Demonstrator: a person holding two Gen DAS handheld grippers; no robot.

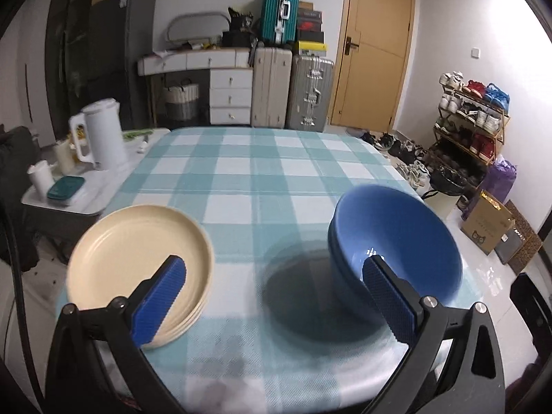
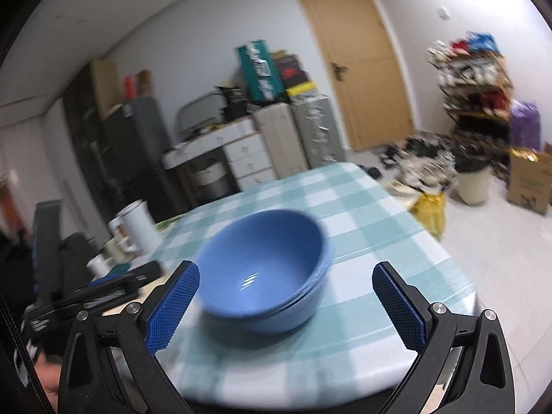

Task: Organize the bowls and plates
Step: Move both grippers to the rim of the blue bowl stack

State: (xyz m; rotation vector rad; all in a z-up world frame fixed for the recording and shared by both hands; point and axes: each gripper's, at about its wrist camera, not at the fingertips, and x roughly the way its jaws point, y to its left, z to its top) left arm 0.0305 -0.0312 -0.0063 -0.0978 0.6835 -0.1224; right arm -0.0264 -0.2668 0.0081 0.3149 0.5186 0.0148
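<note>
A stack of cream plates (image 1: 138,255) lies at the near left of the checked table (image 1: 248,179). A stack of blue bowls (image 1: 396,238) stands at the near right. My left gripper (image 1: 276,269) is open above the bare cloth between the two stacks, holding nothing. In the right wrist view, which is blurred, the blue bowls (image 2: 265,262) sit just ahead of my right gripper (image 2: 286,276). It is open and empty, with one finger to each side of the bowls and slightly nearer than them. The other gripper (image 2: 103,293) shows as black parts at the left.
A white side table (image 1: 86,186) to the left carries a white kettle (image 1: 103,134), cups and a teal box. Suitcases, a drawer unit and a door stand behind the table. A shoe rack (image 1: 472,120), boxes and bags fill the floor on the right.
</note>
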